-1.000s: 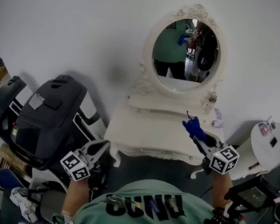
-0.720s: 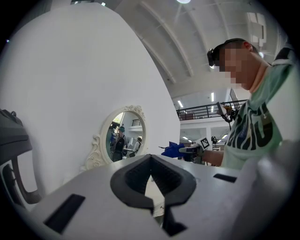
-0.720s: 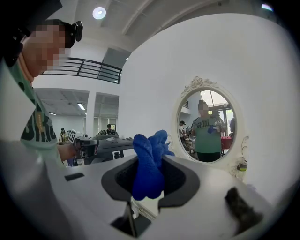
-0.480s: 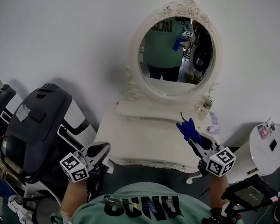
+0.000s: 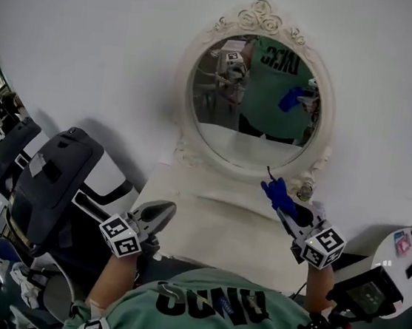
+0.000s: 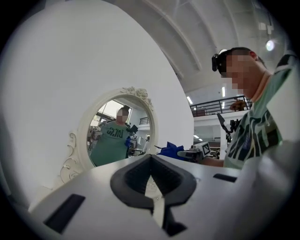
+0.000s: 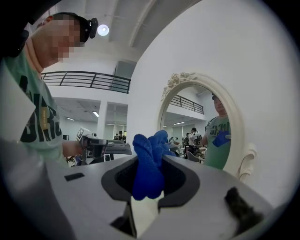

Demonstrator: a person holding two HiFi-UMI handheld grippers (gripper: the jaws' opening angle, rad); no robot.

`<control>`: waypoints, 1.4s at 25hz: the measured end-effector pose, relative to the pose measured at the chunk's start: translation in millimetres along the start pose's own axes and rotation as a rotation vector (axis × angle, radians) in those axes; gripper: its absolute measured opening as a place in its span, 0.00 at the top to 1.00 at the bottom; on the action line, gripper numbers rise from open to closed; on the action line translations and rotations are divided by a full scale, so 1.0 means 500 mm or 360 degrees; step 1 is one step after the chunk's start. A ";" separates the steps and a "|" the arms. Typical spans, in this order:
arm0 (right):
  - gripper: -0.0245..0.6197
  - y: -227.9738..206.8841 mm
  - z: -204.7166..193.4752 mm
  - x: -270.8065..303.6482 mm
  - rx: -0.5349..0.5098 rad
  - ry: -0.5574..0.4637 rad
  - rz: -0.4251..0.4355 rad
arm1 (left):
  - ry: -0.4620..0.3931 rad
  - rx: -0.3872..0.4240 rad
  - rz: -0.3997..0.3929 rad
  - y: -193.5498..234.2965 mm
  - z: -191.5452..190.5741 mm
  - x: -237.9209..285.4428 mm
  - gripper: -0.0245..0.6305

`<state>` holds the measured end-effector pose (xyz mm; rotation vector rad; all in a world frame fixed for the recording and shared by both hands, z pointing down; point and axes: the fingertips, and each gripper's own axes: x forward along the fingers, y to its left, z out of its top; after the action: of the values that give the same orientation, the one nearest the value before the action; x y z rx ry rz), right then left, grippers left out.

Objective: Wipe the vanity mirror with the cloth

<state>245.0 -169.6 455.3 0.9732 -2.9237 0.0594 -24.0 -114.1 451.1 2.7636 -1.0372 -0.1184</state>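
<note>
The oval vanity mirror in its ornate white frame hangs over the white vanity table. It reflects a person in a green shirt. My right gripper is shut on a blue cloth, held over the table's right part just below the mirror's lower right rim and apart from the glass. In the right gripper view the cloth bulges out of the jaws of my right gripper, with the mirror ahead to the right. My left gripper is shut and holds nothing, at the table's front left edge. The left gripper view has its jaws pointing at the mirror.
A black exercise machine stands close on the left of the table. A small bottle sits at the mirror's lower right foot. To the right are a round white side table and a screen on a stand.
The person has stepped closer, so the mirror looks bigger and nearer. My left gripper has risen to the table's front edge. My right gripper keeps the cloth in nearly the same spot.
</note>
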 end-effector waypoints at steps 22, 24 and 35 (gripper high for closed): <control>0.81 -0.096 0.119 0.204 -0.0408 -0.0003 -0.0452 | -0.0009 0.0068 -0.0226 0.285 0.084 0.070 0.95; 0.81 -0.093 0.180 0.240 -0.0583 0.0025 -0.0521 | -0.0028 0.0055 -0.0230 0.313 0.088 0.056 0.95; 0.81 -0.107 0.560 0.491 -0.2105 0.0192 -0.1053 | -0.0135 -0.0017 -0.0121 0.331 0.058 -0.020 0.95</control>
<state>68.4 -374.6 193.7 1.3455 -1.6543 -1.4786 -142.1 -233.8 455.9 2.8107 -0.9484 -0.2529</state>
